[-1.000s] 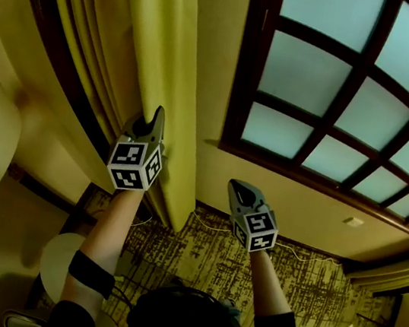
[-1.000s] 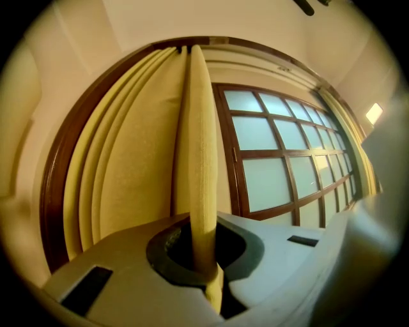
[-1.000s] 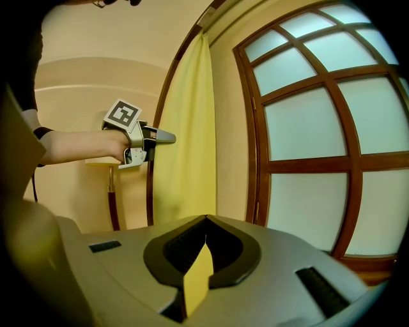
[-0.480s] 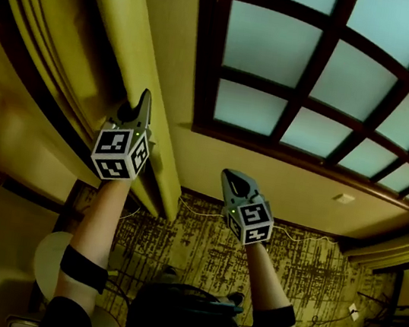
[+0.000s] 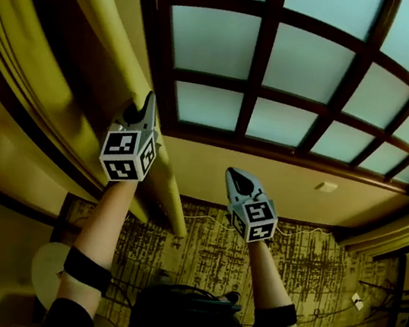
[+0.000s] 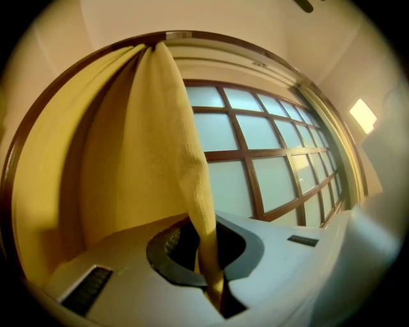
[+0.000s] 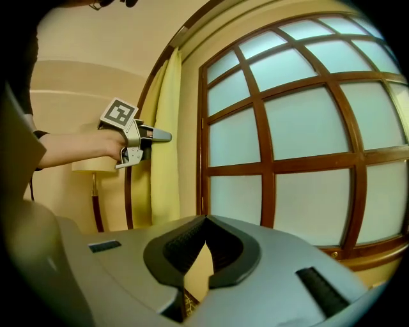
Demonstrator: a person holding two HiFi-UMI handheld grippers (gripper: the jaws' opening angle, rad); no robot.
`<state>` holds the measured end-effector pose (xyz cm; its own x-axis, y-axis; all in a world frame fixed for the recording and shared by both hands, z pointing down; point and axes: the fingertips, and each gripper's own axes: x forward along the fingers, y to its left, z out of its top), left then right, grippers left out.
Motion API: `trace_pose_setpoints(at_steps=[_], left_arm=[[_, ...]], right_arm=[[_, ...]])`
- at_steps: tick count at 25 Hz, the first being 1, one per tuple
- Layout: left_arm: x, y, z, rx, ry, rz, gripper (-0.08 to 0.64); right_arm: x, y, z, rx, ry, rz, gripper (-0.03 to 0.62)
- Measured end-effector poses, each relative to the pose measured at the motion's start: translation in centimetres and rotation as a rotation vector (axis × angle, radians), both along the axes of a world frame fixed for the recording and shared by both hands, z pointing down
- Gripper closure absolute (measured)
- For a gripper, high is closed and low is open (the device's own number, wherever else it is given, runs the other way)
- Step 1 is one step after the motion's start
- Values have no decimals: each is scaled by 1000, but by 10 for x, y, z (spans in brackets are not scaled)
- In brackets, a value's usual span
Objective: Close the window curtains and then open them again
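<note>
The yellow curtain [image 5: 105,35] hangs bunched at the left of the brown-framed window [image 5: 281,71]. My left gripper [image 5: 148,104] is shut on the curtain's edge. In the left gripper view a fold of the curtain [image 6: 163,147] runs down between the closed jaws of the left gripper [image 6: 208,255]. My right gripper [image 5: 233,176] is held lower and to the right, below the sill, shut with nothing in it. In the right gripper view the right gripper [image 7: 203,222] faces the window [image 7: 300,128], with the left gripper [image 7: 161,135] at the curtain [image 7: 165,166] on the left.
A floor lamp [image 7: 92,172] stands left of the curtain by the wall. Patterned carpet [image 5: 310,276] lies below, with a thin cable along the baseboard. Another gathered curtain [image 5: 402,229] hangs at the window's right end. A wall outlet [image 5: 326,187] sits under the sill.
Both grippers have moved left along the wall. The curtain edge held by the left gripper has gone left with it, uncovering more window panes.
</note>
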<state>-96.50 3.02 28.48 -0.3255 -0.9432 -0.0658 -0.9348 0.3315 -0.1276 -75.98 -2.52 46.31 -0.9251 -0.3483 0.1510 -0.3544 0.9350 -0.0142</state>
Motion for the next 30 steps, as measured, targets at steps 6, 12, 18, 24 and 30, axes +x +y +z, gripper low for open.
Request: trace_pose_setpoints(at_steps=[6,12,18,24,30], left_arm=[[64,-53,-8,-39,-49,71,560],[145,-101,-1,-77,-73,177,560],[208,-135,-12,-52,-92,191,560],[272,-155,-21,-45,-117,225,560],[355,-186,-10,-88,-153,327,560]], right_arm=[[49,-31,-3,-15,-30,53,592],[109,-58,-6,-24,-45,122,592],[178,-80,-7,-46,-53,191,592],[235,-88,-14,-29,-50,206,592],[286,-101,-21,-25,-68,235,592]])
